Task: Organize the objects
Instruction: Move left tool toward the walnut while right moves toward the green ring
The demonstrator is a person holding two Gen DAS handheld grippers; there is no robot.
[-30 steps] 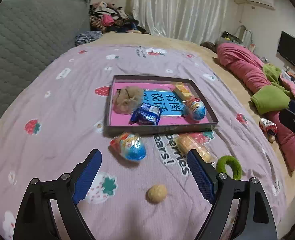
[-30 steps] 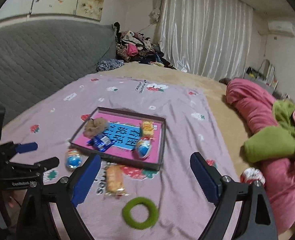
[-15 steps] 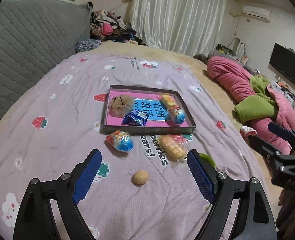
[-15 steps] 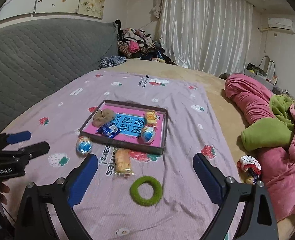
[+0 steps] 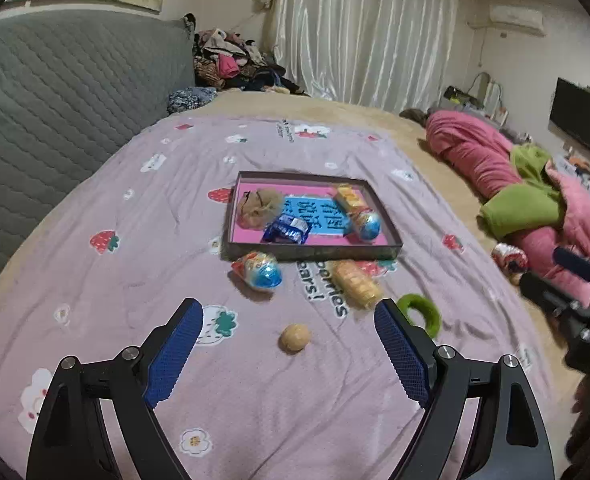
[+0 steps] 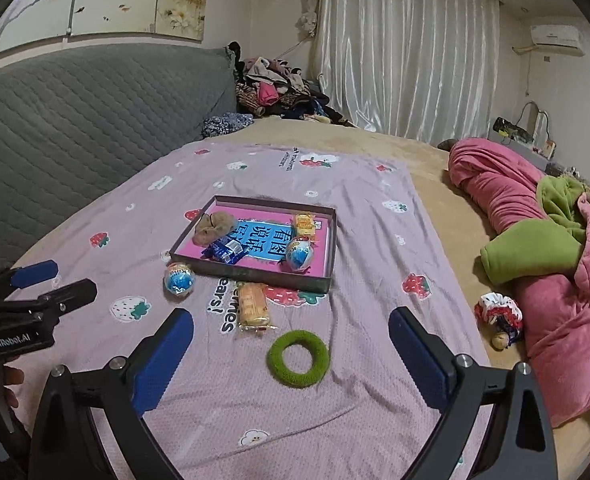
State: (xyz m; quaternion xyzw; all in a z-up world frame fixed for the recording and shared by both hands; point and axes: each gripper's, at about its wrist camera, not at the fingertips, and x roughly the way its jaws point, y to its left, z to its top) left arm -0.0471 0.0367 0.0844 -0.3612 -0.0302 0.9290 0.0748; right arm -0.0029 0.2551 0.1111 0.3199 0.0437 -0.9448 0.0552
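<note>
Left gripper (image 5: 289,314) hangs with jaws wide apart, empty; a nut (image 5: 294,337) lies on the blanket at 6 o'clock from the tray (image 5: 311,253). Right gripper (image 6: 291,322) is opening, empty, with the green ring (image 6: 299,357) on the blanket between its fingers.

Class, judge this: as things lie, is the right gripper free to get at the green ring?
Probably yes. The right gripper, its jaws opening and empty, faces the green ring, which lies alone on the blanket, nothing over it.
</note>
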